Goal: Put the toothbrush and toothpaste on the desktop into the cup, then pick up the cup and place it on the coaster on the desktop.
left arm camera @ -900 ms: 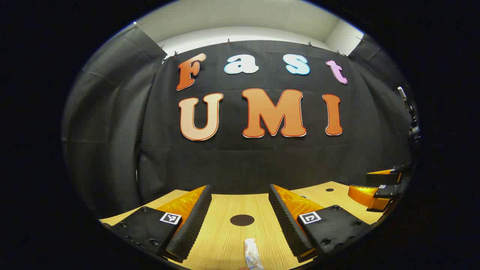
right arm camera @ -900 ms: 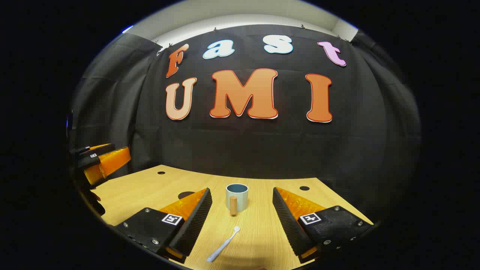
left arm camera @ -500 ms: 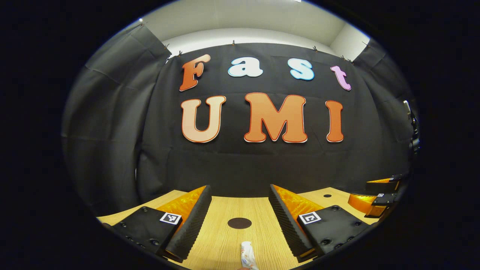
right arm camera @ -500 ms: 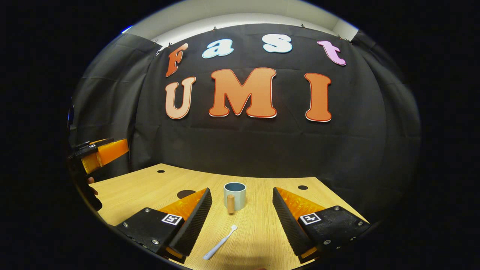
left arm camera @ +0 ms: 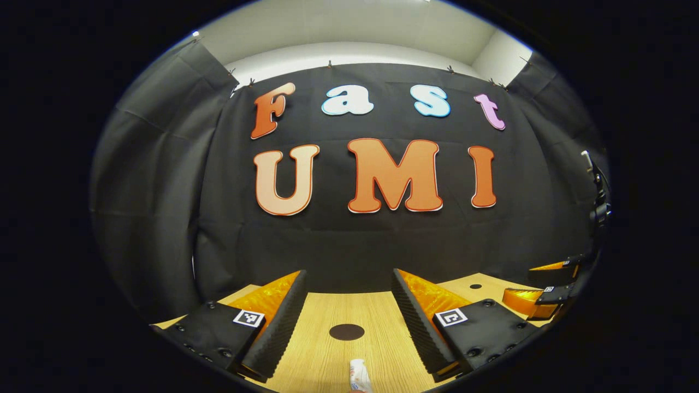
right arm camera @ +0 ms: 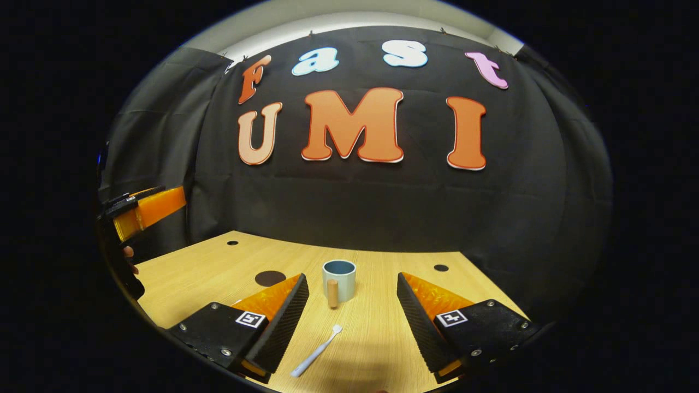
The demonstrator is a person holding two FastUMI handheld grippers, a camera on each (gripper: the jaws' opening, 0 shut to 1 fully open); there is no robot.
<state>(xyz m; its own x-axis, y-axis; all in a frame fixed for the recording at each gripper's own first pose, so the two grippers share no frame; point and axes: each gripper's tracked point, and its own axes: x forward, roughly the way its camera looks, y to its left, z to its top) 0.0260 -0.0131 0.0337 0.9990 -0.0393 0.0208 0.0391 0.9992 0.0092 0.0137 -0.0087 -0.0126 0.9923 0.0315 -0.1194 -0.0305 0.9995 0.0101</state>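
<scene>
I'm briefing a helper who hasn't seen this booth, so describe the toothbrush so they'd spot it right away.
Start at the wooden desk in front of the black cloth wall and find the blue-grey cup standing near its middle. The toothbrush lies flat on the desk nearer than the cup, between the right gripper fingers. It is the one long, thin, pale thing there.

Both views sit low over the counter (left arm camera: 322, 355), facing the booth's back wall; they share the dark round coaster (right arm camera: 270, 278) (and the wall).
</scene>
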